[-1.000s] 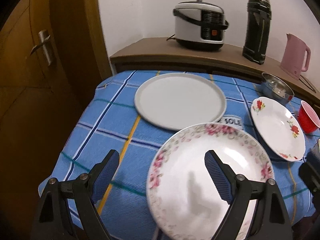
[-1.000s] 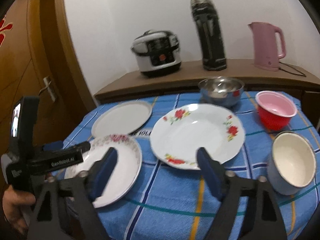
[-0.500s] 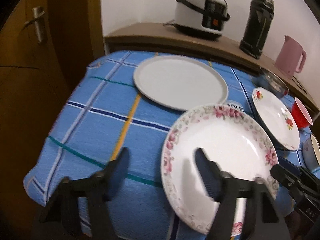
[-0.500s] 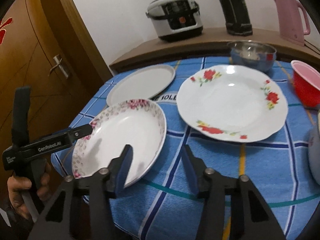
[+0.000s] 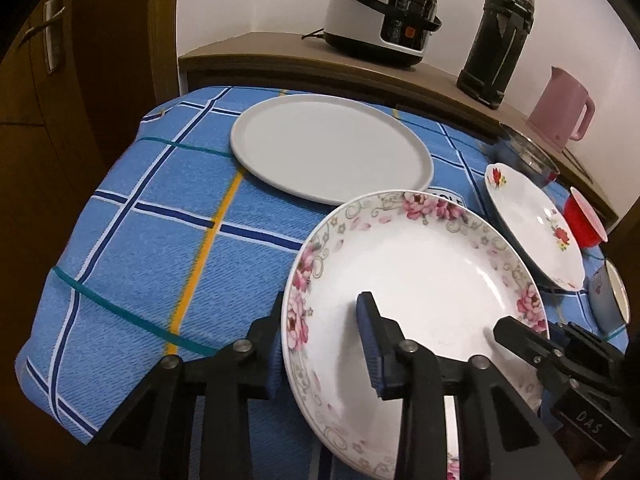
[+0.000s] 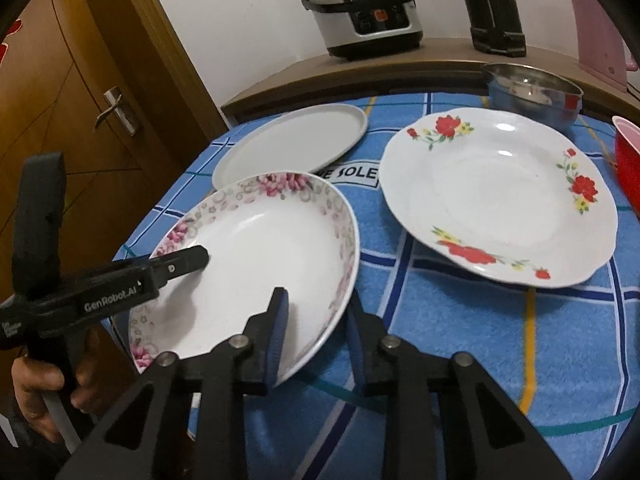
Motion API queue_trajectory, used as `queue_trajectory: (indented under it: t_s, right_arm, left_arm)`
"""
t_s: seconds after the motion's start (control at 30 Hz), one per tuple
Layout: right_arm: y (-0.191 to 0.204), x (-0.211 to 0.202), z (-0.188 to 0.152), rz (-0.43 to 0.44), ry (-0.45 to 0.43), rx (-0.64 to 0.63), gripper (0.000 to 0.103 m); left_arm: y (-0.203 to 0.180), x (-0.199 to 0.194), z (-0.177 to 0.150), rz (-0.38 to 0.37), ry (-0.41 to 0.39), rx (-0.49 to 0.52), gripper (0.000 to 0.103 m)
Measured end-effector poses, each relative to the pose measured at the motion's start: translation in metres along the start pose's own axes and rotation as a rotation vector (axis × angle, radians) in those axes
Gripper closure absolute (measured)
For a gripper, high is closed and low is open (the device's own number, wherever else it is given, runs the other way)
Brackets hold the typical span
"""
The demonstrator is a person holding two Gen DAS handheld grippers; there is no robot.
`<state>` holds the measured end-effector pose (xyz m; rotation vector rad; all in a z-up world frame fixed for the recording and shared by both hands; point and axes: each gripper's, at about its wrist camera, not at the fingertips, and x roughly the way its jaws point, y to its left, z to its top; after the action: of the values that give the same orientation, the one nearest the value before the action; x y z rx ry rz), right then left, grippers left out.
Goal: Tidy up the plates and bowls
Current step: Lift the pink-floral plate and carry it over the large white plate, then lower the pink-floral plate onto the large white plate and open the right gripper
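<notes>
A white plate with a pink flower rim [image 5: 420, 264] [image 6: 260, 248] lies on the blue checked tablecloth [image 5: 160, 240], near the front left corner. My left gripper [image 5: 322, 308] straddles its left rim, one finger outside and one finger [image 5: 368, 336] over the inside. Its jaws are closing. My right gripper [image 6: 316, 304] straddles the plate's right rim, also closing, with the rim between the pads. I see no firm press on either side. Behind lie a plain grey plate [image 5: 332, 148] and a red-flowered plate [image 6: 496, 196].
A steel bowl [image 6: 532, 92], a red bowl [image 5: 584, 220] and a blue mug [image 5: 608, 296] stand along the right. A rice cooker [image 5: 380, 16], a black flask [image 5: 496, 40] and a pink kettle [image 5: 560, 108] line the wooden shelf behind. A door [image 6: 80, 100] is left.
Both grippers came down and forward onto the pink-flowered plate. Their jaws narrowed from wide open to a close straddle of its left and right rims.
</notes>
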<state>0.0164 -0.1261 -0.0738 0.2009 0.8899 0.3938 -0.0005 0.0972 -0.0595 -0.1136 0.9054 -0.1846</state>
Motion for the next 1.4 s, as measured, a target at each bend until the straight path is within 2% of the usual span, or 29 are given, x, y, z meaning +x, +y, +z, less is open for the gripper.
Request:
queue_trajectory:
  t_s: [0.2, 0.33, 0.57, 0.73, 0.87, 1.03, 1.4]
  right_arm:
    - [0.004, 0.001, 0.001, -0.023, 0.001, -0.029, 0.075]
    - [0.011, -0.003, 0.009, -0.014, -0.027, -0.045, 0.075]
    - [0.026, 0.007, 0.053, -0.001, -0.088, -0.064, 0.075]
    - [0.025, 0.033, 0.082, -0.002, -0.076, -0.05, 0.075]
    - [0.014, 0.057, 0.103, -0.006, -0.055, -0.009, 0.075]
    - [0.006, 0.087, 0.124, -0.051, -0.041, 0.01, 0.075]
    - [-0.008, 0.12, 0.141, -0.064, -0.01, 0.067, 0.075]
  left_arm:
    - [0.003, -0.006, 0.001, 0.008, -0.017, 0.007, 0.067]
    - [0.007, -0.018, 0.011, 0.018, -0.061, 0.0, 0.068]
    - [0.017, -0.024, 0.057, 0.061, -0.164, 0.014, 0.067]
    - [0.027, -0.007, 0.097, 0.057, -0.202, 0.01, 0.068]
    - [0.032, 0.019, 0.118, 0.056, -0.18, 0.014, 0.067]
    - [0.039, 0.052, 0.135, 0.066, -0.139, -0.003, 0.067]
    - [0.046, 0.093, 0.151, 0.099, -0.077, -0.014, 0.067]
